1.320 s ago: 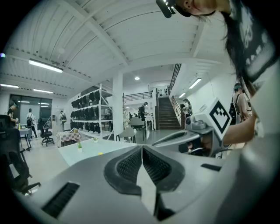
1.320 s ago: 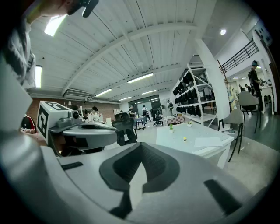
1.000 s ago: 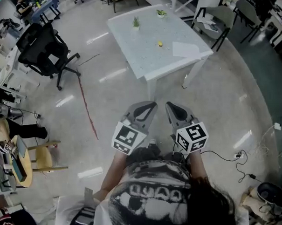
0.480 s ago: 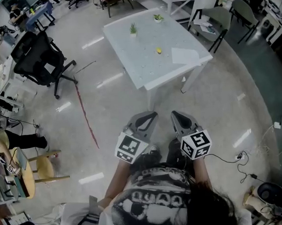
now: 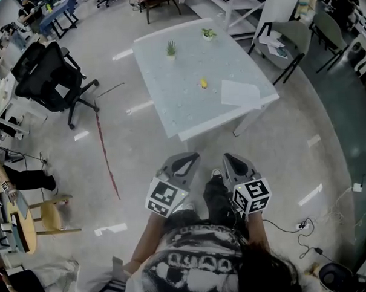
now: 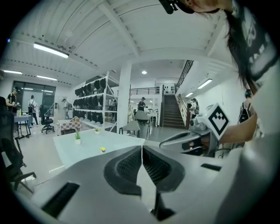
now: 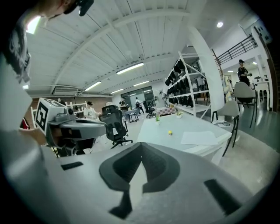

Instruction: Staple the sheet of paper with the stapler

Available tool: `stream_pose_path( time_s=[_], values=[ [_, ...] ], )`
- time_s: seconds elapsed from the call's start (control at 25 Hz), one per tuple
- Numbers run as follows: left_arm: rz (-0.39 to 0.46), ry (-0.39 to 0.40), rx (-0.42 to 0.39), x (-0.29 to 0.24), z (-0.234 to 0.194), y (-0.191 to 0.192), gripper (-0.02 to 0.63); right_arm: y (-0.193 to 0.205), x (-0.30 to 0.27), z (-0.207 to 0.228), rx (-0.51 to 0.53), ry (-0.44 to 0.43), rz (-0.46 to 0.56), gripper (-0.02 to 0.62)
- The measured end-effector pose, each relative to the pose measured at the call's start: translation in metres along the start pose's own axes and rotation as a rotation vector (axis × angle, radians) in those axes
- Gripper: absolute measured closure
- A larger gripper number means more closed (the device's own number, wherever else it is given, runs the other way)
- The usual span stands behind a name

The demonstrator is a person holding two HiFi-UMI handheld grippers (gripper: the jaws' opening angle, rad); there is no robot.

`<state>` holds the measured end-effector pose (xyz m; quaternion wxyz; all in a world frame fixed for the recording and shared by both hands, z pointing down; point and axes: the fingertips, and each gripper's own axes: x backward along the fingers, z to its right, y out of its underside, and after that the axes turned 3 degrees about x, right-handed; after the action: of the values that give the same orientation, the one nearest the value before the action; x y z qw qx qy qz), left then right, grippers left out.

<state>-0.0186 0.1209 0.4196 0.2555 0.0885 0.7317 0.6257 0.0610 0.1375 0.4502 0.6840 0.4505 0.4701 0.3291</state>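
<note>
At the far left of the head view a black office chair (image 5: 47, 75) stands on the pale floor, with a wooden stool (image 5: 51, 218) nearer the person. A thin red line (image 5: 104, 152) runs along the floor between the chair and the white table (image 5: 175, 94).

The left gripper (image 5: 186, 160) is held in front of the person's chest, well short of the table. In the left gripper view its jaws (image 6: 142, 153) are pressed together along 1 seam, with nothing between them.

On the table, 2 small potted plants stand at the far side, 1 near the left edge (image 5: 171, 49) and 1 at the back (image 5: 209, 33). The stapler (image 5: 202, 83), a small yellow thing too small to make out in detail, sits near the middle of the tabletop. The sheet of paper (image 5: 240, 92) lies flat to its right, close to the table's near right corner and apart from the stapler.

The right gripper (image 5: 232, 161) is just beside the left one, also well apart from the table. In the right gripper view its jaws (image 7: 141, 151) are fully closed and empty. A grey chair (image 5: 287, 38) stands beyond the table's right side.
</note>
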Motion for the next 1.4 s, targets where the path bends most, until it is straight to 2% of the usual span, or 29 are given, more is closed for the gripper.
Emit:
stream_pose_path(
  time_s=[0.2,0.44,0.76,0.92,1.12,1.16,1.24,1.4],
  values=[
    [-0.015,-0.075,0.001,-0.06,-0.026,-0.024,0.6,-0.018,-0.039,0.079,0.019,-0.04,-0.043,0.595],
    [-0.036,-0.181,0.031,-0.117,-0.05,-0.039,0.6,-0.016,-0.086,0.173,0.055,-0.059,-0.121,0.595],
    [-0.088,-0.308,0.047,-0.142,-0.069,-0.039,0.6,0.013,-0.152,0.285,0.135,-0.036,-0.246,0.566],
    [-0.119,-0.362,0.066,-0.136,-0.073,-0.032,0.6,0.035,-0.19,0.331,0.179,-0.026,-0.345,0.491],
    [-0.129,-0.428,0.079,-0.121,-0.085,-0.026,0.6,0.08,-0.224,0.362,0.221,-0.023,-0.524,0.396],
    [-0.133,-0.438,0.083,-0.117,-0.086,-0.024,0.6,0.084,-0.226,0.362,0.218,-0.024,-0.536,0.389],
    [-0.146,-0.453,0.094,-0.108,-0.088,-0.018,0.6,0.086,-0.226,0.358,0.2,-0.025,-0.532,0.415],
    [-0.169,-0.46,0.115,-0.097,-0.097,-0.005,0.6,0.092,-0.223,0.327,0.208,-0.064,-0.527,0.414]
  ],
)
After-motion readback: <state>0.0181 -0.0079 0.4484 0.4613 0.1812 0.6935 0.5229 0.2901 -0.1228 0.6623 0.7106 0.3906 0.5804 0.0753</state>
